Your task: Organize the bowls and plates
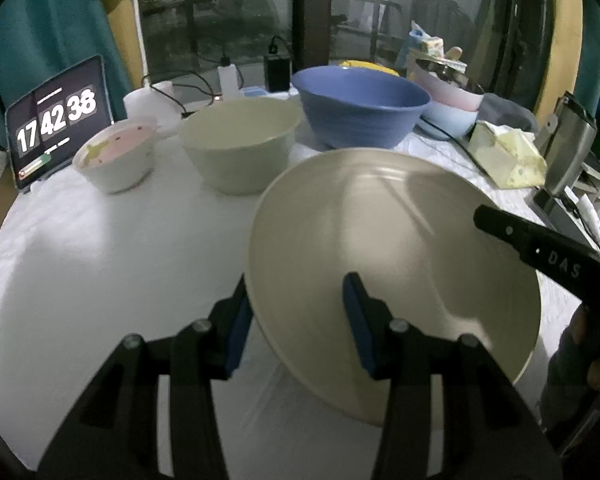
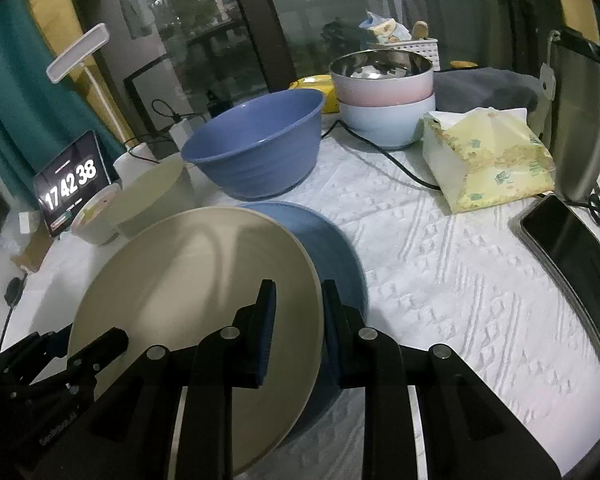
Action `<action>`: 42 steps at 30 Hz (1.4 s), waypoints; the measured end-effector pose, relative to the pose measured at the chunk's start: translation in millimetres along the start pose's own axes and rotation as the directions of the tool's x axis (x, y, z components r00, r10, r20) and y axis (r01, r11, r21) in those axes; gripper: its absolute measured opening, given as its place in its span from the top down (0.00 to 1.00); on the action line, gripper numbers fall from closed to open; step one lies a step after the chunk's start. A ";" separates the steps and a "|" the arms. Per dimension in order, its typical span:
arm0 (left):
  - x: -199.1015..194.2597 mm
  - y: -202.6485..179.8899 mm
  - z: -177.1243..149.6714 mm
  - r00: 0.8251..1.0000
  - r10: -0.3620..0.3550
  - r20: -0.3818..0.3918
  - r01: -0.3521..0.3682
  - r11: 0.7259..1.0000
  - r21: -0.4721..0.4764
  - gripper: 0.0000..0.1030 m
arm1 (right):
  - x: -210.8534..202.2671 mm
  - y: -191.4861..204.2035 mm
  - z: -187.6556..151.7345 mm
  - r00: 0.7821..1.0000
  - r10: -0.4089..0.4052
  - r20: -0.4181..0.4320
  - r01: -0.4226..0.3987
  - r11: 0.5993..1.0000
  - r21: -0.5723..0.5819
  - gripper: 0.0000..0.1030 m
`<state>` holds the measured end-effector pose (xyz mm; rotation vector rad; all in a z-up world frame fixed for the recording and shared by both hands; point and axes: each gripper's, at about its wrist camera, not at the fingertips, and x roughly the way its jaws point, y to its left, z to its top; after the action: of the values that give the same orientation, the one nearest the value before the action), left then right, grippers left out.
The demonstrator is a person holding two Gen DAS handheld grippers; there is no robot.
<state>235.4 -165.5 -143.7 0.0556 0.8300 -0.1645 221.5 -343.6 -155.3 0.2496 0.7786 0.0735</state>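
From my right wrist feed, the cream plate (image 2: 196, 280) hides most of the blue plate (image 2: 332, 248). I can't read the tissue pack (image 2: 488, 156) print; the phone (image 2: 572, 256) runs off-frame.
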 end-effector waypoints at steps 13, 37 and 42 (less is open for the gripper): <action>26.5 -3.4 14.2 0.999 -0.021 -0.049 0.021 1.000 -0.017 0.54 | 10.5 -9.3 8.9 1.000 -0.019 -0.007 0.019 1.000 0.004 0.76; 15.8 6.4 11.4 0.999 -0.009 -0.039 0.008 1.000 -0.021 0.51 | -11.8 -9.0 11.2 0.994 -0.077 0.080 0.078 0.997 -0.006 0.57; 19.9 6.5 9.8 0.999 -0.004 -0.051 0.003 1.000 -0.024 0.51 | -4.9 -16.2 9.1 0.996 -0.074 0.048 0.074 0.997 0.012 0.57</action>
<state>256.9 -162.7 -151.9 0.0359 0.8833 -0.1569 224.0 -361.8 -149.8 0.2310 0.7397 -0.0066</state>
